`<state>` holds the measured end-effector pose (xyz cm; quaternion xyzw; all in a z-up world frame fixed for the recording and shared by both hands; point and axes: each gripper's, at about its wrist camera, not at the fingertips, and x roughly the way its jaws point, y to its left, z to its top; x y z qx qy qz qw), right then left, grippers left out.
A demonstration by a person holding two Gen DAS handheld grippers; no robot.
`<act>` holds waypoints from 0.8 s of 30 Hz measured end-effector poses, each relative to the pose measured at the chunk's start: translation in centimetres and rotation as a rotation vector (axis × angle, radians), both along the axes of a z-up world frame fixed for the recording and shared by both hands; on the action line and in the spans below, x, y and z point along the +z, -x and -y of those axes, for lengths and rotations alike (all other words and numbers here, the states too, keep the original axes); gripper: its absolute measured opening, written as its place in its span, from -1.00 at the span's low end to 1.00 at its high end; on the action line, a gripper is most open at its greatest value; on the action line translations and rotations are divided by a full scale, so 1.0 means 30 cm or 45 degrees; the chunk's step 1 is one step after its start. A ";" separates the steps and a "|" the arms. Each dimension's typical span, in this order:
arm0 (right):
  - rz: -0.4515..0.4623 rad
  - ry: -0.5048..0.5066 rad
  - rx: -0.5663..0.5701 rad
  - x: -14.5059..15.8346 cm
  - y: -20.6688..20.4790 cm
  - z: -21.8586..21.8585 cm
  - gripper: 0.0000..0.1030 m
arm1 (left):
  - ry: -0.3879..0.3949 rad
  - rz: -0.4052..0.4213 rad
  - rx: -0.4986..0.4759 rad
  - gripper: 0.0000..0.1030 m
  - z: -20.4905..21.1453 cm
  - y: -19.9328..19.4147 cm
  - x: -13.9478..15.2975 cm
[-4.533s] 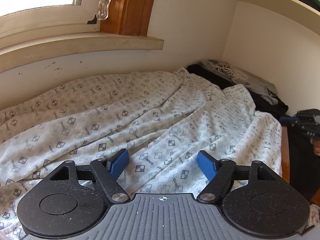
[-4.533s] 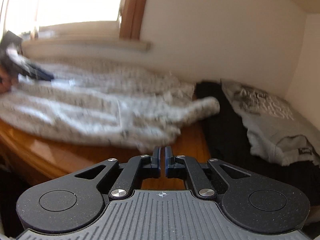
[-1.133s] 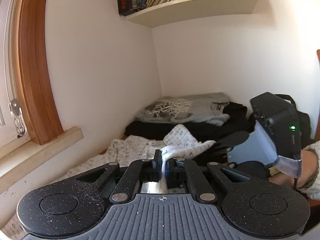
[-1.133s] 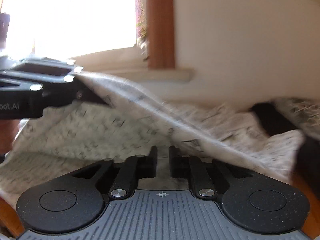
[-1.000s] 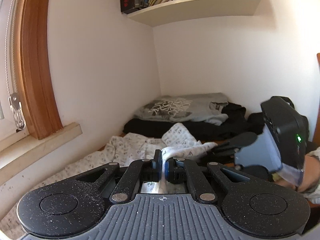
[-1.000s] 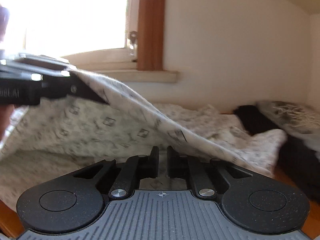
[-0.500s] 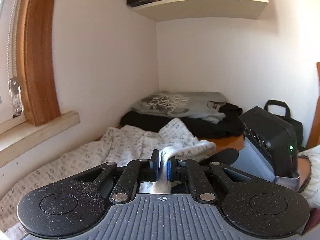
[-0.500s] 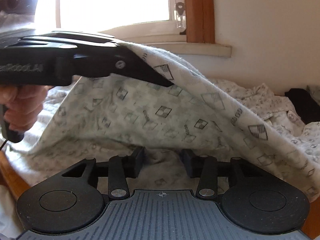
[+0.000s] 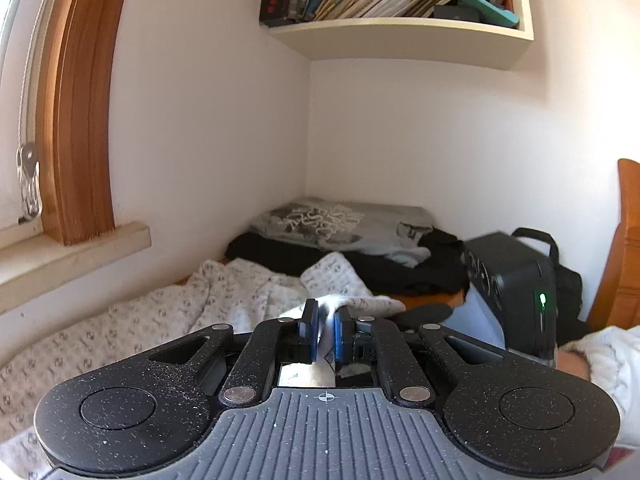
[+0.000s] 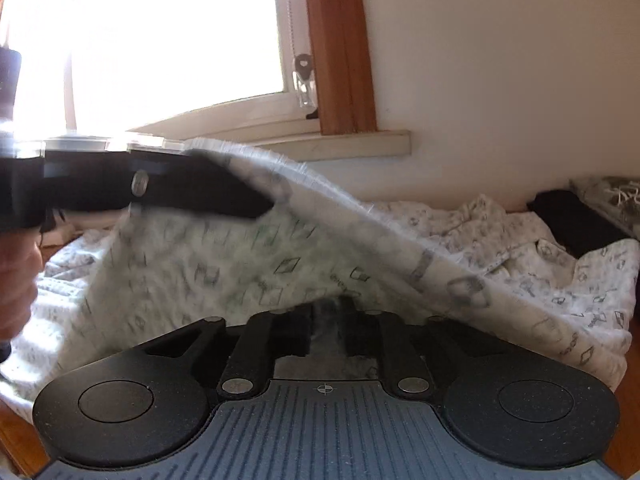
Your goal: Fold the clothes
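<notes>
A white garment [image 9: 240, 292] printed with small squares lies rumpled on the wooden table [image 9: 428, 300]. My left gripper [image 9: 326, 332] is shut on one edge of it, a fold pinched between the blue pads. In the right wrist view the left gripper [image 10: 266, 202] holds that edge up, so the garment [image 10: 240, 272] hangs like a tent. My right gripper [image 10: 328, 326] sits under the raised cloth. Its jaws are part-way apart and opening, with blurred fabric in the gap. Cloth hides its fingertips.
A grey printed shirt [image 9: 340, 220] lies on a black pile [image 9: 360, 272] in the far corner. A bookshelf [image 9: 400, 40] hangs above it. The window sill [image 10: 352, 144] runs along the wall. A black bag [image 9: 568, 280] and a wooden frame [image 9: 624, 240] stand at the right.
The right jaws have parted from nearly shut. The right gripper has moved in under the lifted cloth. The left gripper keeps its grip and has rolled slightly.
</notes>
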<state>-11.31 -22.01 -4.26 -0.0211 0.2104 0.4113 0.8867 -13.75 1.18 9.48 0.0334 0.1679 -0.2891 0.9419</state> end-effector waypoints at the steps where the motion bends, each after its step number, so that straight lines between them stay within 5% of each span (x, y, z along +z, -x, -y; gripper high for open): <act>1: 0.011 -0.007 -0.018 0.002 0.000 0.005 -0.42 | 0.014 -0.009 -0.001 -0.85 -0.008 -0.001 -0.003; 6: 0.024 -0.008 -0.032 -0.014 -0.002 0.029 -0.28 | 0.046 -0.026 0.033 -0.84 -0.073 0.002 -0.010; 7: 0.023 0.017 -0.023 -0.014 -0.002 0.027 -0.23 | 0.034 -0.030 0.047 -0.74 -0.091 0.004 -0.017; 9: 0.012 0.071 0.006 -0.012 -0.003 0.025 -0.10 | 0.015 -0.047 0.070 -0.23 -0.129 0.007 -0.040; 16: -0.027 0.052 0.118 0.002 0.002 0.201 0.20 | 0.038 -0.129 0.143 -0.23 -0.241 0.030 -0.136; 20: 0.030 0.059 0.049 0.004 0.017 0.350 0.20 | 0.149 -0.056 0.120 -0.12 -0.300 0.073 -0.118; 24: 0.111 0.121 -0.022 0.016 -0.015 0.407 0.20 | 0.127 -0.073 0.161 -0.10 -0.314 0.053 -0.117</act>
